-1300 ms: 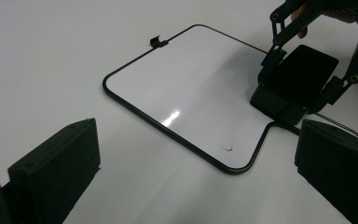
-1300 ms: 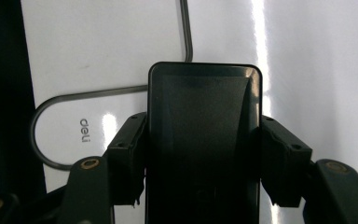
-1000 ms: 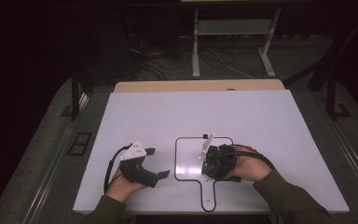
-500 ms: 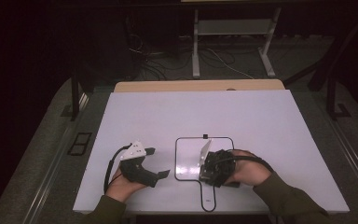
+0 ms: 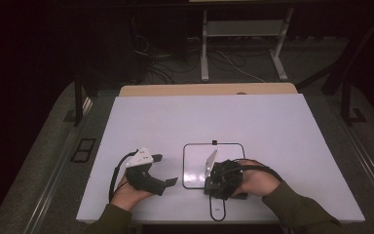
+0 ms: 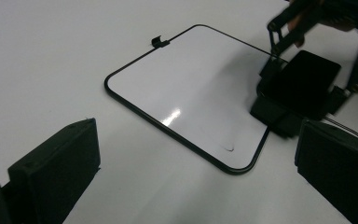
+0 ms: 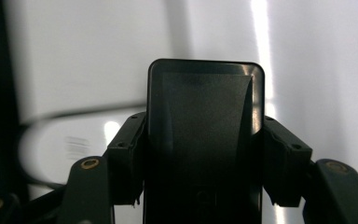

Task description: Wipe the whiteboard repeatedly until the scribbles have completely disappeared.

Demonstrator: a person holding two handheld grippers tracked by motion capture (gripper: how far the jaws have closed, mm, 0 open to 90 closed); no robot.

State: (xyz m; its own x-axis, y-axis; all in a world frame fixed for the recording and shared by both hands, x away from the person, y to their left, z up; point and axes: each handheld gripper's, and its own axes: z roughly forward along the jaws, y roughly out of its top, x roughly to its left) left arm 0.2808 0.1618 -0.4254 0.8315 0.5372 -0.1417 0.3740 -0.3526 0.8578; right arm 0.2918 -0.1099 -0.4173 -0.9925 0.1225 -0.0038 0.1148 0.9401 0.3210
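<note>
Right tongs (image 7: 205, 186): clamped on a black eraser (image 7: 205, 140), at its side edges.
Left tongs (image 6: 200, 186): wide, empty.
Eraser: probably light, stiff.

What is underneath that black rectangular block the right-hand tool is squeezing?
The right gripper clamps the flat black rectangular block. Below it lies the white board with a thin black rim, near that board's edge, on the white table. Whether block and board touch is hidden.
</note>
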